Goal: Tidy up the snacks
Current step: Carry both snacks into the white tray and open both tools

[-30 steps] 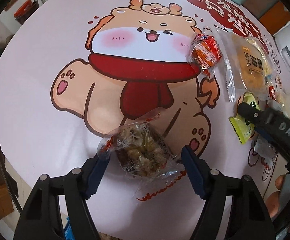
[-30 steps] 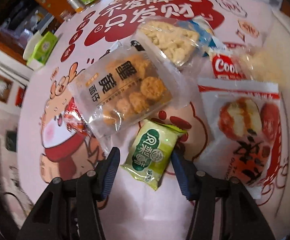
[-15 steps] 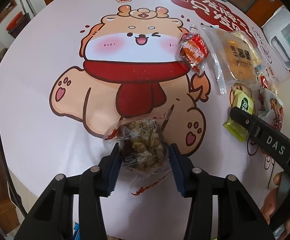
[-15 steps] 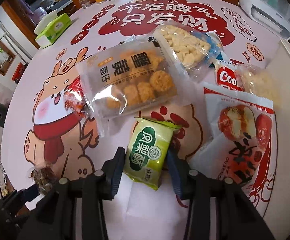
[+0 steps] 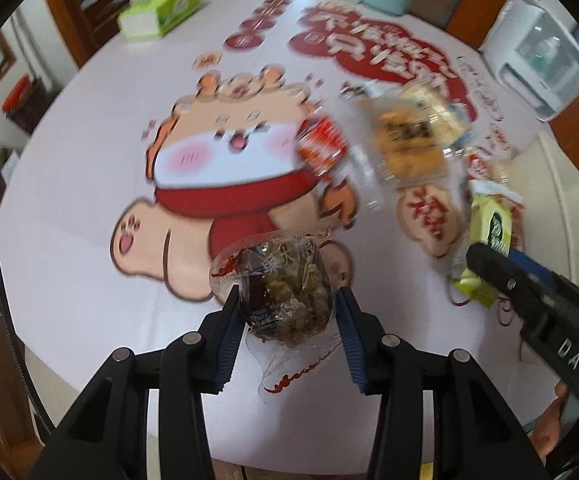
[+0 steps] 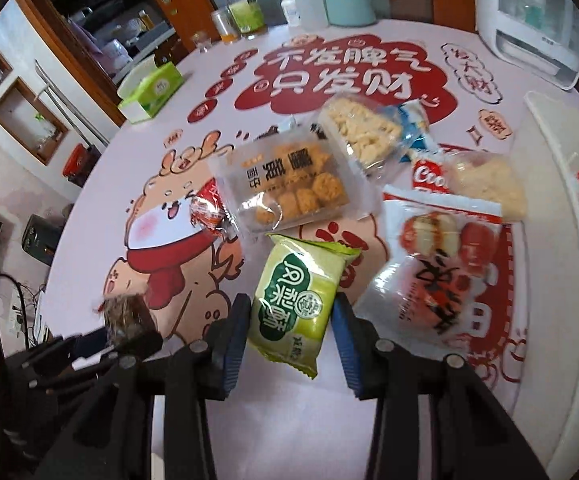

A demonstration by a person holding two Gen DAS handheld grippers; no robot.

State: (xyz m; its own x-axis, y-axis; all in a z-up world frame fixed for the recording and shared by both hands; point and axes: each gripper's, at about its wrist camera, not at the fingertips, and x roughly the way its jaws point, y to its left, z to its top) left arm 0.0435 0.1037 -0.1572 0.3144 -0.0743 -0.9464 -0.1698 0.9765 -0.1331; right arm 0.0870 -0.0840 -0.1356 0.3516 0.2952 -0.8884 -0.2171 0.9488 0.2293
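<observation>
A clear nut snack (image 5: 285, 292) is gripped in the left tongs (image 5: 287, 312), near the worktop's (image 5: 89, 160) near edge; a green pack (image 6: 299, 300) is clamped in the right tongs (image 6: 291, 322), beside the white-and-red bag (image 6: 437, 264).

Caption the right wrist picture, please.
Right claw shut on a green snack packet above a cartoon tablecloth.

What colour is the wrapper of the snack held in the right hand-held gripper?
Light green wrapper with a dark green label, clearest in the right wrist view.
</observation>
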